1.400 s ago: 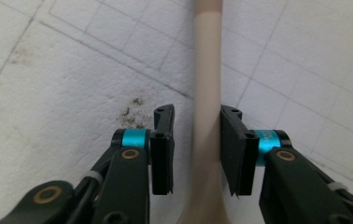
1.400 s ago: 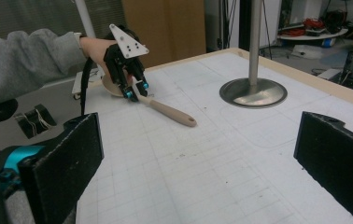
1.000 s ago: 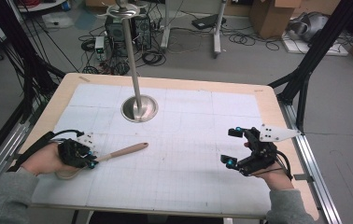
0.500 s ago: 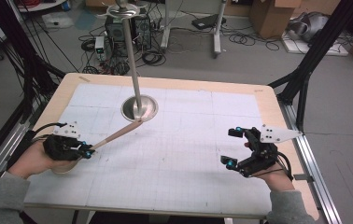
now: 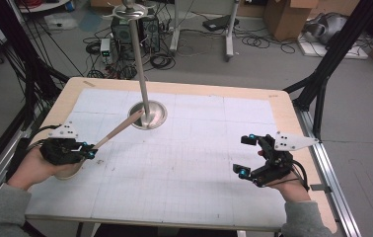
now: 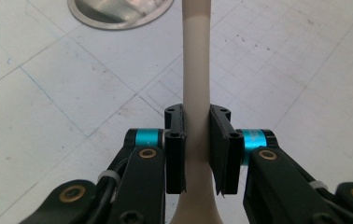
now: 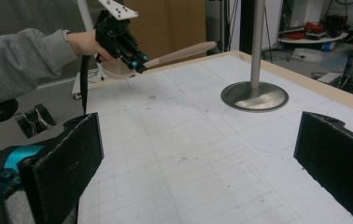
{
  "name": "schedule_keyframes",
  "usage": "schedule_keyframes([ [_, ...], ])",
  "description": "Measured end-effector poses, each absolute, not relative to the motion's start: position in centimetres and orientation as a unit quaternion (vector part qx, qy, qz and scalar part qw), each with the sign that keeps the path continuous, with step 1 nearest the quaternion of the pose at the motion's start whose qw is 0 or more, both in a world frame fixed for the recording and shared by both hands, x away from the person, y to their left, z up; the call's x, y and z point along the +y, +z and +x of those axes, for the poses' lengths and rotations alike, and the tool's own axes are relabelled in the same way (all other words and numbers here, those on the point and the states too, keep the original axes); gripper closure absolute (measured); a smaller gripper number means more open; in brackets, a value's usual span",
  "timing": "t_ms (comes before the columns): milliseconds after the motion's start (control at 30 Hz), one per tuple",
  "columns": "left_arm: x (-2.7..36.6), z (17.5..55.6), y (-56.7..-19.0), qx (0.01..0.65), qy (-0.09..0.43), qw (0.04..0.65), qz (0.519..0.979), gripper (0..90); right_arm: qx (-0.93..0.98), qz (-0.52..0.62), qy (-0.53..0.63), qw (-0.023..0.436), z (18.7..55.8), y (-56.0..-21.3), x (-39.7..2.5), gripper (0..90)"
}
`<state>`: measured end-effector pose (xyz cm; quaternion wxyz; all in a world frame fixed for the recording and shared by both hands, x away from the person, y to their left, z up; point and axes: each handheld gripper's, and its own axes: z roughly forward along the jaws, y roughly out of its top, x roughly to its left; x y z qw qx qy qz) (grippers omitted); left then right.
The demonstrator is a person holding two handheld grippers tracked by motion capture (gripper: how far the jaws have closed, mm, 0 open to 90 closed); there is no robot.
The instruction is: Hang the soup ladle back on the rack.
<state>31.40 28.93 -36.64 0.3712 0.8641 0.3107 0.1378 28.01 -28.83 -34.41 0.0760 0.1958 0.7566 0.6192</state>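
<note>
Left claw (image 5: 89, 150) sits near the left edge of the bench (image 5: 184, 197), pinching the neck of a wooden spoon (image 5: 118, 131); in the left gripper view both pads press the handle from either side, just above where it flares toward the bowl. The bowl end lies behind the claw under the hand, the handle runs forward and up, off the bench surface. Long axis: from the claw diagonally away from the person and rightward, its free tip reaching the near-left rim of the metal base (image 5: 149, 114) of the pole (image 5: 139, 64). From the high view tip and base look touching or just apart; cannot tell which. In the right gripper view the tip (image 7: 205, 45) appears raised and short of the pole. Judgement: any coming move turns on this line, spoon tip pointing at the stand, so the left hand is the working one and much the nearer. Right claw (image 5: 244, 155) rests near the right edge, well apart from spoon and stand, jaws spread wide with nothing between them.
</note>
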Motion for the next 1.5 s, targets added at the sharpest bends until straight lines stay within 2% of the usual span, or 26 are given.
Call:
schedule_keyframes([
  [267,29.2,31.5,-35.9,0.326,0.158,0.391,0.846,77.0,0.756,0.195,0.621,0.074,28.0,-34.5,-28.8,0.0],
  [300,29.1,31.2,-35.7,0.32,0.177,0.394,0.843,77.0,0.756,0.195,0.62,0.075,28.0,-34.5,-28.9,0.0],
  [533,29.2,31.1,-34.8,0.336,0.187,0.4,0.832,77.0,0.753,0.2,0.622,0.076,28.1,-34.5,-29.2,0.1],
  [1033,30.7,31.3,-31.1,0.345,0.235,0.421,0.805,77.1,0.754,0.2,0.621,0.072,28.1,-34.5,-29.1,0.1],
  [1500,30.3,32.2,-27.8,0.357,0.263,0.447,0.777,77.0,0.756,0.195,0.621,0.072,28.0,-34.4,-29.0,0.1],
])
